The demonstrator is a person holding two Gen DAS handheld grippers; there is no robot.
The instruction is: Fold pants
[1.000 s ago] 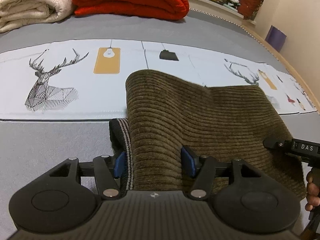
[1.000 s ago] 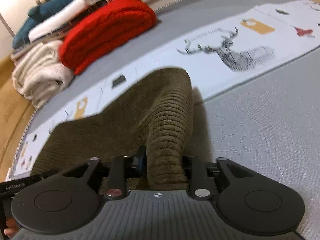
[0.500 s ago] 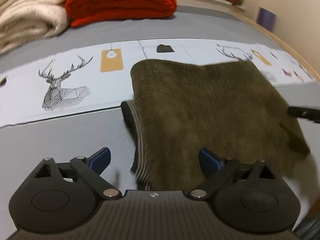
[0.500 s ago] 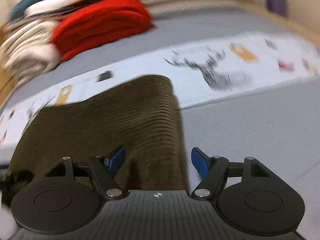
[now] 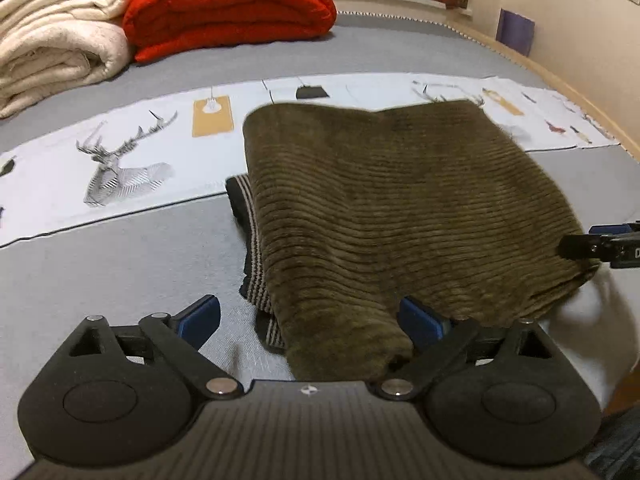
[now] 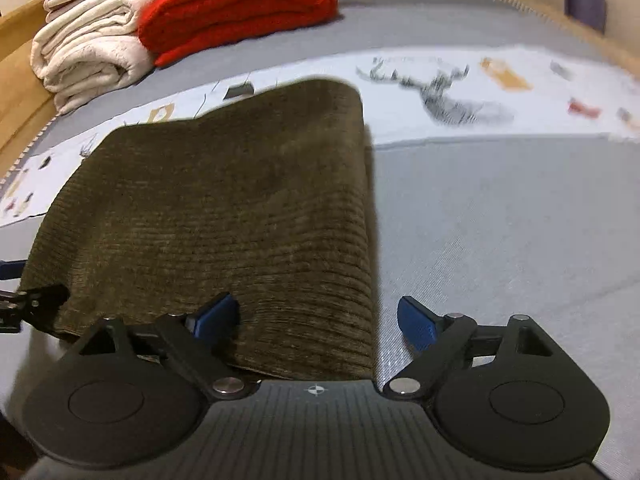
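Folded olive corduroy pants (image 5: 400, 216) lying mid-frame on the grey bed (image 5: 120, 256). Left gripper (image 5: 310, 318) and right gripper (image 6: 316, 318) jaws wide, opening, cloth between them, unpinched.

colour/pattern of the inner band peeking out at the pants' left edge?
Black with thin pale stripes, on the striped band under the olive-brown corduroy pants. Left wrist view shows it best.

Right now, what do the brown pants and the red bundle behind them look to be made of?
The pants: likely corduroy or ribbed chenille, olive-brown and matte, shown by raised parallel ridges; a striped knit band peeks out at one edge. The red bundle: probably a plush fleece or quilted blanket, with puffy, soft, stitched-looking folds; exact fibre unclear.
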